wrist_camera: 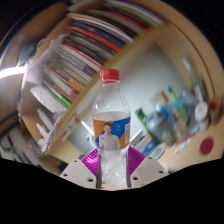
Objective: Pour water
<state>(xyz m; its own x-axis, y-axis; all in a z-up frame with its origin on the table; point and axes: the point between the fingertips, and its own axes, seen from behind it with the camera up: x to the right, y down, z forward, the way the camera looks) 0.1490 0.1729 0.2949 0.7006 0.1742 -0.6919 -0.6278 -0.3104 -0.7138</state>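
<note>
Nearest the lens are the two fingers [88, 166] of the gripper [113, 166], their magenta pads pressed against either side of a water bottle [111, 125] — clamped on it, as far as the view shows, with no gap at either pad. The bottle stands between the fingers, upright or nearly so, while the room behind it sits tilted (the bookshelf [80, 50] slants across the background, so the gripper itself seems canted).

As for progress, the grasp looks made, but pouring has not begun: the red cap [110, 75] is on the neck, and no cup or glass to receive water can be made out. Uncapping and tipping are presumably left.

The bottle is clear plastic with a blue and orange label [111, 130] around its middle — its water level is hard to tell. Beyond it lies a cluttered desk [175, 110].
</note>
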